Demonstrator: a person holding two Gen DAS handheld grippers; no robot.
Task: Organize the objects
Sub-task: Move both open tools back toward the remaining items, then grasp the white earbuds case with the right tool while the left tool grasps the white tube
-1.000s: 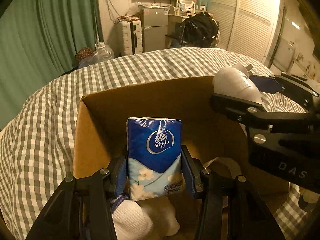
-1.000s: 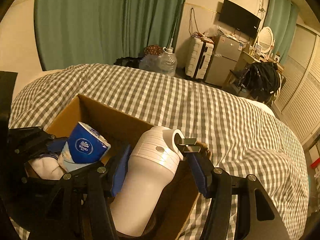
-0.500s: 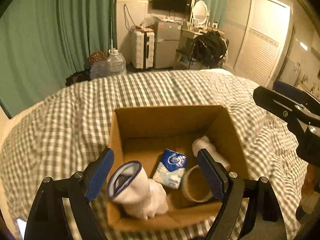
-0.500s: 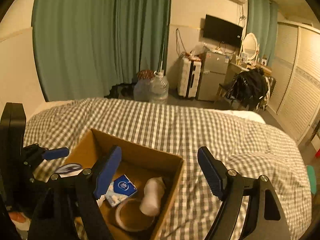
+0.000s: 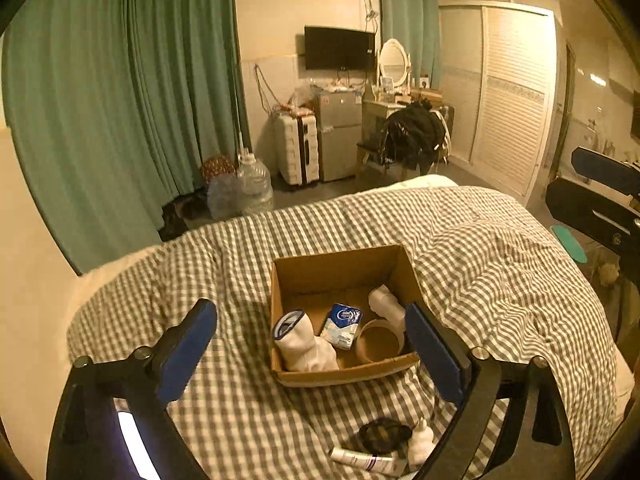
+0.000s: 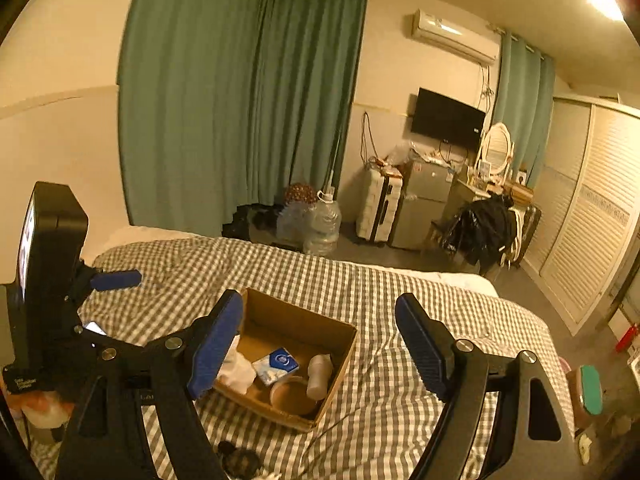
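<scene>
Cardboard box point(image 5: 340, 272) on the checked bed cover point(image 5: 480, 264), open-topped, roughly mid-bed. Nothing between either hand-held gripper and the box; both well above it.

Around: dark round item point(image 5: 384, 432), small white bottle point(image 5: 422, 442) and white tube point(image 5: 362, 460) lying close together on the cover at the near edge, apart from the box. Beyond the bed, large water jugs point(image 5: 256, 186) on the floor by the green curtains point(image 5: 120, 100), white suitcase point(image 5: 294, 148) beside a small fridge point(image 5: 338, 136), black jacket point(image 5: 414, 132) draped over a chair, television point(image 5: 340, 49) on the wall, louvred wardrobe doors point(image 5: 512, 100) at right.

Inside the box: white sock with a blue cuff point(image 5: 302, 340) at the near left corner, leaning against the wall; blue-and-white tissue pack point(image 5: 342, 326) just beside it, tilted; brown tape roll point(image 5: 378, 340) standing on edge near the front wall; white bottle point(image 5: 384, 302) lying on its side toward the far right, touching the roll.

Left hand-held gripper point(image 5: 310, 350): jaws opening, spread wide, nothing between the blue pads point(image 5: 186, 350). Also seen at the left edge of the right wrist view point(image 6: 116, 280).

Right hand-held gripper point(image 6: 318, 346): jaws apart, gripping nothing, box visible through the gap.
</scene>
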